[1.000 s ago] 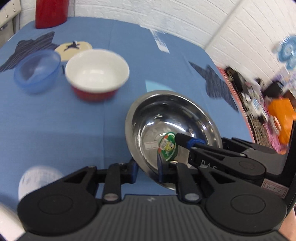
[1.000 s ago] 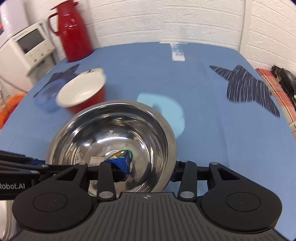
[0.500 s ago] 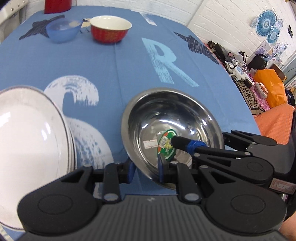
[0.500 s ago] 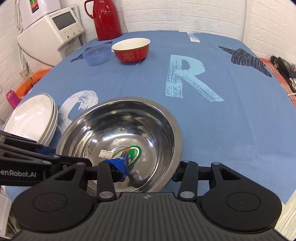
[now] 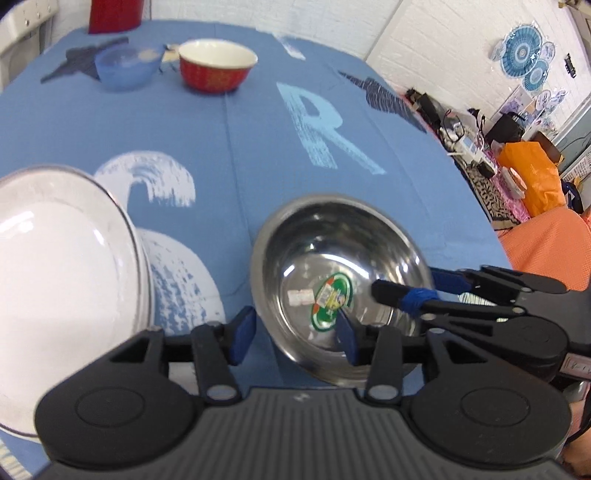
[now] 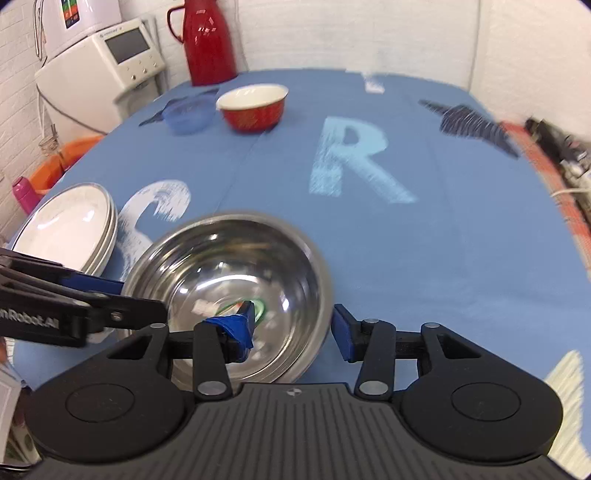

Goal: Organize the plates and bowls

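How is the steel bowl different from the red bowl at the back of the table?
The steel bowl is bare shiny metal with a sticker inside; the red bowl is red outside and cream inside. The steel bowl looks wider and shallower, the red bowl narrower and deeper. The steel bowl lies near the stack of white plates, with both grippers' open fingers straddling its rim; the red bowl stands far off beside a blue bowl. Both are round, upright and empty.

The red thermos (image 5: 115,14) is cut off by the top edge; the steel bowl (image 6: 229,280) looks motion-blurred, its sticker unreadable.
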`<action>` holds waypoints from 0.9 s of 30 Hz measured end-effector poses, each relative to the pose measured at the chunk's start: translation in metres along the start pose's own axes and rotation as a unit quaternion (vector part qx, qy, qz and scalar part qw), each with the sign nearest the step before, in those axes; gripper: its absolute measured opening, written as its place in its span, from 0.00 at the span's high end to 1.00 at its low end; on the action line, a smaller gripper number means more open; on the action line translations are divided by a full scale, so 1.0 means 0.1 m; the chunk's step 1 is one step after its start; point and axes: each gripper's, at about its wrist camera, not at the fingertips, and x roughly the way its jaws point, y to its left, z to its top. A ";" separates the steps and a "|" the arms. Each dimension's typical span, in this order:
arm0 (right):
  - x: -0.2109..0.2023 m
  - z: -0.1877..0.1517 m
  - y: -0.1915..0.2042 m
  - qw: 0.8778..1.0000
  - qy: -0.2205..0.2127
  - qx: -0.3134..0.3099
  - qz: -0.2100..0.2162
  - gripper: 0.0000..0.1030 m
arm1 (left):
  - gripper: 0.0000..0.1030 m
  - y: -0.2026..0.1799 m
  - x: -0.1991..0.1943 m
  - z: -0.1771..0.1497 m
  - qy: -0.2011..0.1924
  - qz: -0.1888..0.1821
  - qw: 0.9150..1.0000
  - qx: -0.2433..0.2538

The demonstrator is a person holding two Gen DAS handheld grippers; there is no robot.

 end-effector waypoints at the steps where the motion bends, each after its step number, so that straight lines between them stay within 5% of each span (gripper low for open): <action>1: -0.05 0.02 -0.03 1.000 -0.005 0.003 -0.004 0.71 | 0.54 0.00 -0.06 0.01 -0.003 0.000 1.000 0.002; 6: -0.15 0.11 -0.14 0.999 -0.011 0.040 0.007 0.70 | 0.50 0.06 -0.34 0.05 -0.022 -0.007 1.000 0.011; 12: 0.01 0.23 -0.22 0.980 0.027 0.189 0.050 0.69 | 0.49 0.38 -0.51 0.23 -0.040 0.013 0.999 -0.009; 15: 0.05 0.38 -0.13 0.984 0.020 0.161 0.073 0.69 | 0.49 0.56 -0.54 0.39 -0.044 0.023 0.998 -0.025; 21: 0.36 0.88 -0.05 0.994 0.040 0.094 0.040 0.68 | 0.48 0.87 -0.47 0.92 -0.069 0.040 0.994 -0.070; 23: 0.60 1.10 -0.10 0.993 0.069 0.095 0.026 0.68 | 0.48 0.93 -0.37 1.15 -0.078 0.034 0.992 -0.094; 27: 0.91 1.52 -0.18 0.992 0.058 0.107 0.027 0.68 | 0.48 1.03 -0.06 1.59 -0.081 0.020 0.987 -0.140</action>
